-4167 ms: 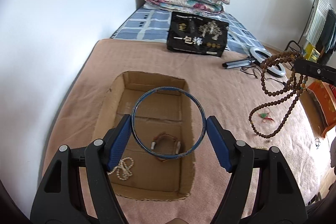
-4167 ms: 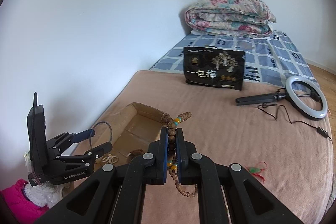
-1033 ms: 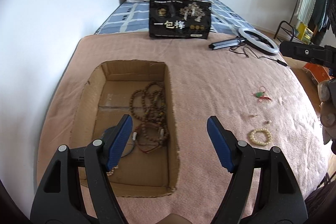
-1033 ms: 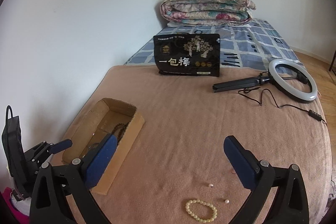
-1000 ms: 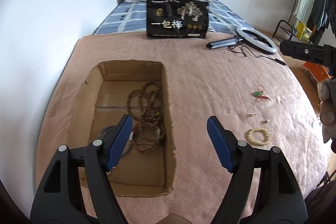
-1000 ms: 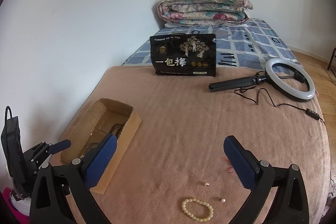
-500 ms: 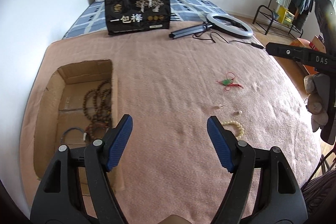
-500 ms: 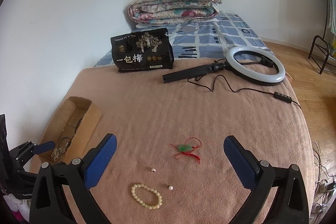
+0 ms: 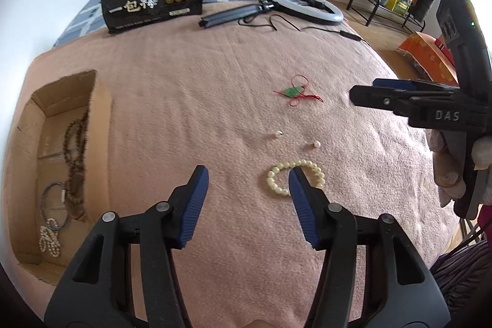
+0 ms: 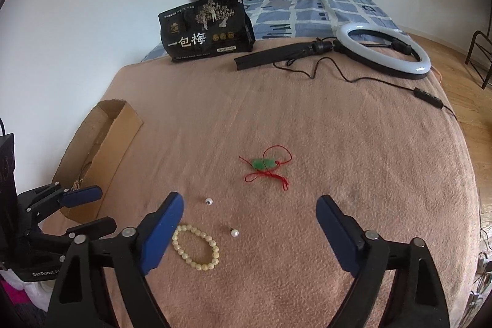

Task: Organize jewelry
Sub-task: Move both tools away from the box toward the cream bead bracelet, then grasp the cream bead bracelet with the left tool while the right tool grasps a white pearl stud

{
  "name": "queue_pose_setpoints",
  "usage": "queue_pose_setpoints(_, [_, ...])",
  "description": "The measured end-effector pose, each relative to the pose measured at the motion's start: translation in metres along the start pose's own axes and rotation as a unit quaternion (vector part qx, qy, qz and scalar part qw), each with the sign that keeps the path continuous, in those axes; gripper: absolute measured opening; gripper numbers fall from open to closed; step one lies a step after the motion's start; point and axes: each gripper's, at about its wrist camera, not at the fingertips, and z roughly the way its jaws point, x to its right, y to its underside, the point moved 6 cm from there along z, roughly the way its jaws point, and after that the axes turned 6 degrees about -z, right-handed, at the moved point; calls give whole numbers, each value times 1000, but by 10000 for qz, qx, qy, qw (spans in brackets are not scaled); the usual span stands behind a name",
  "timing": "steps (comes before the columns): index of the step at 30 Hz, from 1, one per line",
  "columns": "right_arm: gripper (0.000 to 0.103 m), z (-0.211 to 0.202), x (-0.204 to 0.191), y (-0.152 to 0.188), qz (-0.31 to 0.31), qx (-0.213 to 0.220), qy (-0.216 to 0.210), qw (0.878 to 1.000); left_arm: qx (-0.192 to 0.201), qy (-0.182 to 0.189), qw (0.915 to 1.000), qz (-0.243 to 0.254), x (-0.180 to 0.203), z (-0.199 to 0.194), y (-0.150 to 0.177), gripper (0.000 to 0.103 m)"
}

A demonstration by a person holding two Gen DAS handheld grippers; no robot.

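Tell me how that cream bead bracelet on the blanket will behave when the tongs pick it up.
The cream bead bracelet is a loop of separate round beads, so it will probably sag and dangle rather than hold its ring shape. The smooth beads may slip from a one-bead pinch by the left tongs. Pushed, it would likely drag on the fuzzy blanket, not roll.

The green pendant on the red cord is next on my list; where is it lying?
Green pendant lies on the pink blanket mid-bed in the right wrist view, beyond the two loose pearls and the cream bead bracelet.
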Motion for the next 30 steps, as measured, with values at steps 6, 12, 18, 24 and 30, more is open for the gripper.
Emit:
queue_pose_setpoints(6, [67, 25, 0, 21, -143, -417, -24, 9990, -311, 172, 9994, 36, 13, 26, 7, 44])
queue_pose_setpoints(12, [56, 38, -8, 34, -357, -667, -59, 9971, -562, 140, 9982, 141, 18, 50, 15, 42])
queue_pose_setpoints(18, [45, 48, -14, 43, -489, -843, -133, 9951, -751, 60, 9969, 218, 18, 70, 20, 37])
queue_pose_setpoints(24, [37, 57, -19, 46, -622, -947, -88, 9935, -782, 2, 9967, 229, 19, 82, 21, 34])
queue_pose_setpoints(30, [33, 64, -23, 42, -737, -954, 25, 9927, -758, -149, 9966, 295, 17, 88, 21, 22])
